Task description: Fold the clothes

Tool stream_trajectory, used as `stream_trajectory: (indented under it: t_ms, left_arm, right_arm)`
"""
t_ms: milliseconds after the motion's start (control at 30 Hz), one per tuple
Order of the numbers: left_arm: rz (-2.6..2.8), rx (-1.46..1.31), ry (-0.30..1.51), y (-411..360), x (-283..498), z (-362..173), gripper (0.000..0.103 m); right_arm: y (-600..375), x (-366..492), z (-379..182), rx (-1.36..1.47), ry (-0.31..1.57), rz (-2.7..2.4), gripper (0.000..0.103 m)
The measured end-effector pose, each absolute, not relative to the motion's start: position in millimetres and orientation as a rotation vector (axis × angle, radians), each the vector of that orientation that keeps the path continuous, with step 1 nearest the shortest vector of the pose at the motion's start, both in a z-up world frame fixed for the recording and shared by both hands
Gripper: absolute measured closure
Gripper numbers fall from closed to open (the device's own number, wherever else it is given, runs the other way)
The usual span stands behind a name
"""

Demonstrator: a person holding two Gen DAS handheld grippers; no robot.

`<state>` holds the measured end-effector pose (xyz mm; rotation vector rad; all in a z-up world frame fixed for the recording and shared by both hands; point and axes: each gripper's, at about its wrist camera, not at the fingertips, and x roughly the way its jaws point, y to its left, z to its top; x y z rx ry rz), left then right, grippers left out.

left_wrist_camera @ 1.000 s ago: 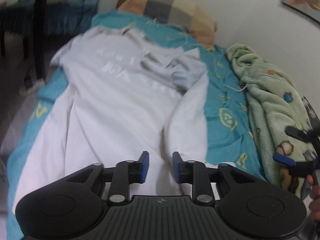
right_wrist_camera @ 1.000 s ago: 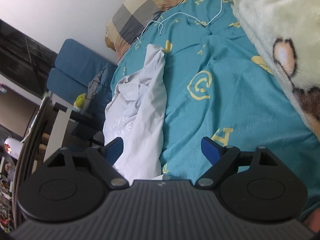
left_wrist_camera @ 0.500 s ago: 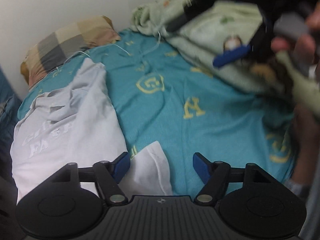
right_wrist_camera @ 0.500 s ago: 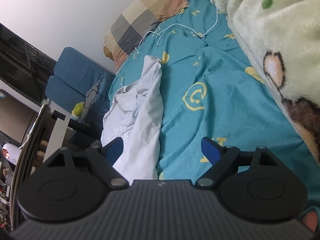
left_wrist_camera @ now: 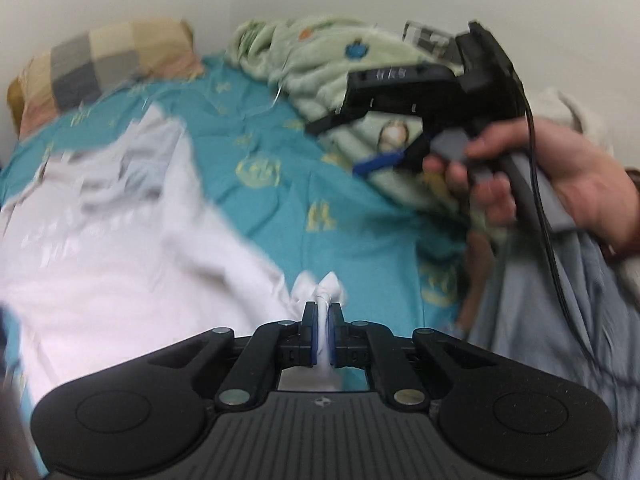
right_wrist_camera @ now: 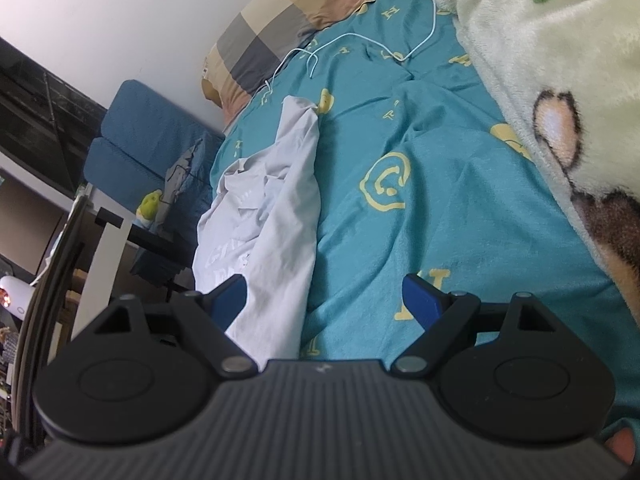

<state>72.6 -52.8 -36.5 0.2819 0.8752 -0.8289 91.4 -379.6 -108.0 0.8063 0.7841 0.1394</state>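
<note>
A white T-shirt point(left_wrist_camera: 120, 248) with pale lettering lies crumpled on the teal bed sheet point(left_wrist_camera: 288, 184). My left gripper point(left_wrist_camera: 323, 312) is shut on a bunched edge of the shirt, with white cloth poking up between its fingers. The shirt also shows in the right wrist view point(right_wrist_camera: 276, 216), left of centre. My right gripper point(right_wrist_camera: 324, 300) is open and empty above the sheet, its left fingertip over the shirt's near edge. In the left wrist view the right gripper point(left_wrist_camera: 376, 148) is held in a hand at upper right, its jaws apart.
A green fleece blanket point(right_wrist_camera: 552, 80) is piled along the right side of the bed. A checked pillow point(right_wrist_camera: 280, 28) lies at the head by the wall. A white cable point(right_wrist_camera: 360, 40) lies on the sheet. A blue chair point(right_wrist_camera: 140, 140) and desk stand left of the bed.
My left gripper has closed on the shirt's edge; half a second ago it was open. The right gripper stayed open and shifted a little.
</note>
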Motion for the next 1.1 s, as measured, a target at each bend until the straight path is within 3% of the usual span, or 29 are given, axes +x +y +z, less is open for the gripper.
stream_trajectory:
  t_ms: [100, 267, 300, 400, 600, 667, 800, 967, 1100]
  left_arm:
    - [-0.753, 0.252, 1.055, -31.6, 69.8, -59.6, 0.098]
    - [-0.684, 0.190, 1.155, -8.9, 76.1, -80.1, 0.096]
    - [-0.681, 0.152, 1.153, -3.0, 79.3, -77.5, 0.092]
    - [-0.690, -0.009, 1.128, 19.2, 89.5, -60.7, 0.059]
    - [-0.655, -0.321, 1.066, 67.0, 141.0, -40.2, 0.045]
    - [-0.592, -0.419, 1.058, 73.1, 176.5, -48.7, 0.044]
    - [-0.451, -0.605, 1.043, 75.3, 255.2, -76.2, 0.033]
    - [-0.345, -0.707, 1.013, 42.3, 352.1, -125.6, 0.033]
    - [-0.300, -0.793, 1.009, 20.1, 411.5, -162.1, 0.035]
  right_arm:
    - [-375.9, 94.0, -107.3, 0.791, 0.796, 0.150, 0.017]
    - [-368.3, 95.3, -111.1, 0.757, 0.834, 0.152, 0.017]
    - [-364.2, 94.6, -110.2, 0.732, 0.842, 0.153, 0.017]
    - [-346.2, 91.8, -106.8, 0.661, 0.860, 0.186, 0.017]
    - [-295.8, 74.1, -102.6, 0.611, 0.867, 0.283, 0.018]
    - [-281.6, 75.8, -103.8, 0.573, 0.888, 0.320, 0.030]
    - [-249.5, 76.3, -105.7, 0.391, 0.902, 0.363, 0.040]
    - [-222.0, 82.8, -115.2, 0.208, 0.888, 0.364, 0.076]
    - [-212.3, 90.1, -126.1, 0.143, 0.892, 0.375, 0.083]
